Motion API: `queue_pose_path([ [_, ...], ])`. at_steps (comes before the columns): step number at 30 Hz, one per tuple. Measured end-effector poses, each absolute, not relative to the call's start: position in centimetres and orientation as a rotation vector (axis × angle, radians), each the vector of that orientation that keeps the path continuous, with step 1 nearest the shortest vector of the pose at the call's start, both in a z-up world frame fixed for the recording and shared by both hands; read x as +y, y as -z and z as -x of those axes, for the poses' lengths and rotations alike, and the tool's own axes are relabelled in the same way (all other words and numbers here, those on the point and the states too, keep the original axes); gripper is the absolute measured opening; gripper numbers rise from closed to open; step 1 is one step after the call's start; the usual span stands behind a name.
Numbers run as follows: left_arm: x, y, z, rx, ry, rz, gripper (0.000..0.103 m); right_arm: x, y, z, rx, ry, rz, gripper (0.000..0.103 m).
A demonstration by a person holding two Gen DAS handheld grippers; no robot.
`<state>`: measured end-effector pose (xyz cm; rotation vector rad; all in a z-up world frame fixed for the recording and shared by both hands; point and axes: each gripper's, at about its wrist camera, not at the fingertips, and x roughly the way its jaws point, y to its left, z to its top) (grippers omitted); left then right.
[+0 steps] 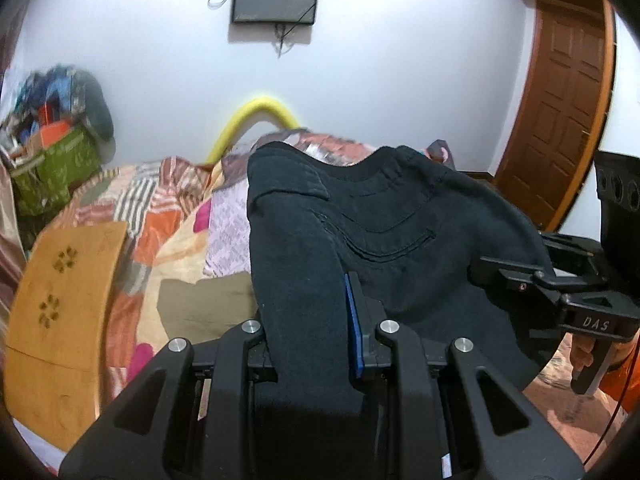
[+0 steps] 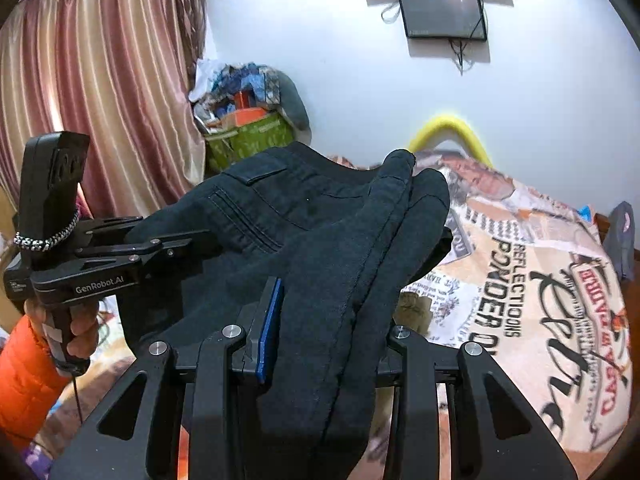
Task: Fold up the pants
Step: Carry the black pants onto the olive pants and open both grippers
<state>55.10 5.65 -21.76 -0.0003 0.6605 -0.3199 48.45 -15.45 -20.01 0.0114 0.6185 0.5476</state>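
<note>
Over patchwork bedspread point(image 1: 168, 216), left tongs point(image 1: 308, 332) & right tongs point(image 2: 324, 336) each clamped on black pants point(image 1: 360, 216), held betw. them.

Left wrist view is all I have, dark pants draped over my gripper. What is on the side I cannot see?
Observer: The right wrist view shows striped pink and cream curtains left of the pants; your view catches only a sliver.
Operator: Is the right gripper gripping cloth?
Observer: Yes, the right gripper is closed on a thick folded edge with a seam running along it.
Operator: Any print on the bedding?
Observer: The bedspread on that side carries newspaper-style lettering, including the word REFLECTIONS.
Operator: And my own gripper from there?
Observer: The left gripper is clamped on the pants near a belt loop, held by a hand in an orange sleeve.
</note>
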Motion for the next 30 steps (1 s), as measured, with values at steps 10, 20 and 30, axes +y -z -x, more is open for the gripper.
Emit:
queue_pose_path([
  [10,9.2,33.4,-61.6,0.869,0.298,0.125,0.026,-13.5,29.3,-52.9,0.789,-0.518,0.019,0.033],
  [20,8.1,31.3,-59.5,0.906,0.202,0.043,0.031,-15.9,28.6,-50.1,0.865,-0.431,0.045,0.045],
  [30,6.7,23.1,-50.2,0.816,0.108,-0.028,0.031,-20.5,20.6,-40.7,0.743,-0.379,0.039,0.045],
])
